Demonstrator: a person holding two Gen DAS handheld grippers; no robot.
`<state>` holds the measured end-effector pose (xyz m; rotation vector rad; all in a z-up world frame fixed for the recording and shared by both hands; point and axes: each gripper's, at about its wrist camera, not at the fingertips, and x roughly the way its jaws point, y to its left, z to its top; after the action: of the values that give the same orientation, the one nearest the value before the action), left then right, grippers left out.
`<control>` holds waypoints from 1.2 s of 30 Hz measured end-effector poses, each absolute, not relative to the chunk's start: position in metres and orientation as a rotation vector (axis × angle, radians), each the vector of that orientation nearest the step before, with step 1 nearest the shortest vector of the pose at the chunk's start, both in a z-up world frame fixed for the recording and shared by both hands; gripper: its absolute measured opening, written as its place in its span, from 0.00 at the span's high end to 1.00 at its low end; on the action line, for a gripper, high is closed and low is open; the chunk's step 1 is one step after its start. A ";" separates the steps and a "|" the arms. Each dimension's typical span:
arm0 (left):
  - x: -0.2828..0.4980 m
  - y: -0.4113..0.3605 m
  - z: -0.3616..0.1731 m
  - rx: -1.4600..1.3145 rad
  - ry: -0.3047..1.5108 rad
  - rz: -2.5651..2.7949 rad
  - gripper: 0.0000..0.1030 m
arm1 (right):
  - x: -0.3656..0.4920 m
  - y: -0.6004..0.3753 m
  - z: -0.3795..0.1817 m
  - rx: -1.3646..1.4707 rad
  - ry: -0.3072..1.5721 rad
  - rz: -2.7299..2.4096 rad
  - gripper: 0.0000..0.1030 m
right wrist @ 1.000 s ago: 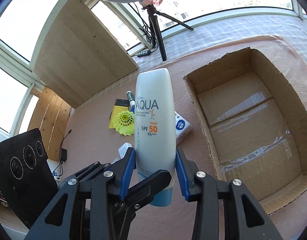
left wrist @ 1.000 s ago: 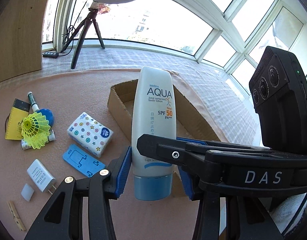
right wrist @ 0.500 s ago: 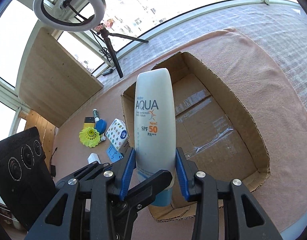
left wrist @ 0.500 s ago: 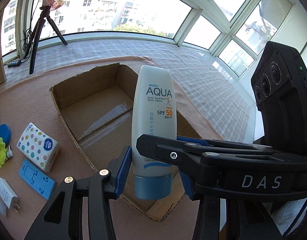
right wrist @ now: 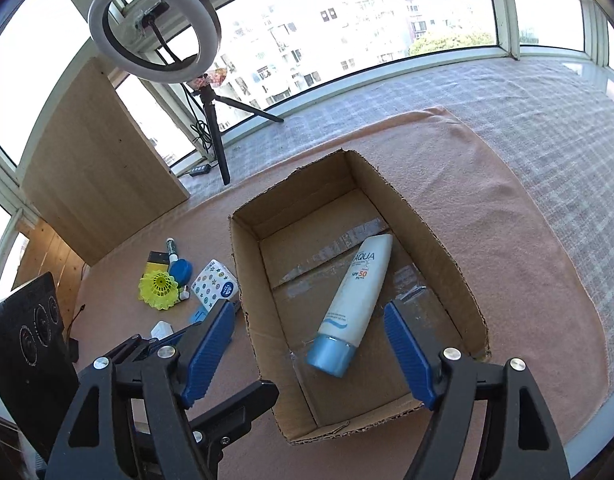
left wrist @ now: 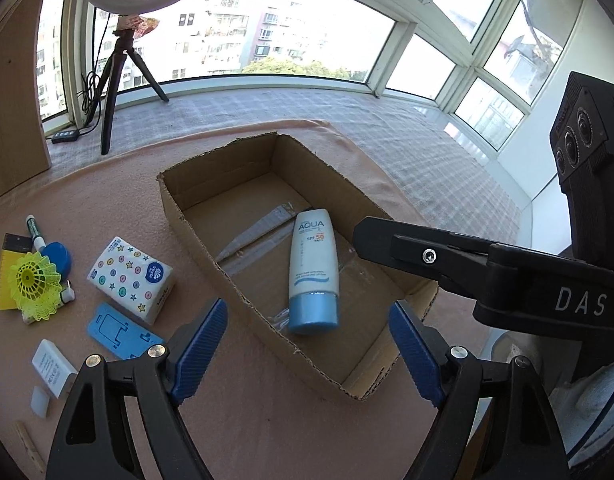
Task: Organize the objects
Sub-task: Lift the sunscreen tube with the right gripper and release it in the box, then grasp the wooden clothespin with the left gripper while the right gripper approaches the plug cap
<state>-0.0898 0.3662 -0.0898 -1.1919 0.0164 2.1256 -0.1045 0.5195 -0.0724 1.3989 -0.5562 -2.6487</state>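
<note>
A white AQUA sunscreen tube (left wrist: 314, 268) with a blue cap lies flat on the floor of the open cardboard box (left wrist: 187, 224); it also shows in the right wrist view (right wrist: 357, 300), inside the box (right wrist: 243, 264). My left gripper (left wrist: 309, 340) is open and empty above the box's near end. My right gripper (right wrist: 309, 344) is open and empty, also above the box's near end, close beside the left one.
Left of the box on the pink cloth lie a tissue pack (left wrist: 130, 278), a blue phone stand (left wrist: 123, 330), a yellow shuttlecock (left wrist: 35, 284), a white charger (left wrist: 53, 366), a marker (left wrist: 35, 232) and a blue lid (left wrist: 59, 258). A ring light tripod (left wrist: 115, 76) stands at the back.
Both grippers opened and let go of the sunscreen tube. It dropped into the box and now lies flat. Both grippers sit higher and farther back.
</note>
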 end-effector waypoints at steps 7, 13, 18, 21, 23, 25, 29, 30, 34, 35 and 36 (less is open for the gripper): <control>-0.081 0.304 -0.082 -1.202 0.020 2.211 0.17 | -0.091 0.482 -0.067 1.326 -0.479 -2.624 0.28; -0.074 0.230 -0.092 -1.266 0.025 2.316 0.17 | -0.081 0.448 -0.064 1.266 -0.448 -2.595 0.28; -0.069 0.170 -0.106 -1.346 -0.005 2.398 0.17 | -0.078 0.418 -0.070 1.247 -0.448 -2.539 0.28; -0.067 0.137 -0.116 -1.391 -0.023 2.442 0.17 | -0.079 0.396 -0.074 1.256 -0.426 -2.497 0.28; -0.065 0.120 -0.122 -1.417 -0.016 2.471 0.17 | -0.079 0.381 -0.078 1.271 -0.405 -2.469 0.28; -0.062 0.105 -0.130 -1.457 -0.017 2.488 0.17 | -0.079 0.364 -0.083 1.291 -0.377 -2.431 0.28; -0.061 0.088 -0.150 -1.537 -0.001 2.493 0.17 | -0.080 0.330 -0.099 1.339 -0.328 -2.361 0.29; -0.061 0.085 -0.155 -1.554 -0.002 2.491 0.17 | -0.081 0.323 -0.104 1.352 -0.322 -2.344 0.29; -0.066 0.080 -0.170 -1.592 0.011 2.482 0.17 | -0.087 0.294 -0.123 1.407 -0.291 -2.302 0.36; -0.067 0.079 -0.172 -1.597 0.013 2.481 0.17 | -0.088 0.288 -0.127 1.419 -0.280 -2.292 0.38; -0.068 0.078 -0.175 -1.604 0.006 2.476 0.18 | -0.090 0.282 -0.131 1.430 -0.272 -2.284 0.40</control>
<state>-0.0677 0.0777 -0.1752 -1.6042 0.0058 2.4760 -0.0903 0.2824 -0.1310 1.4300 -0.2715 -2.2843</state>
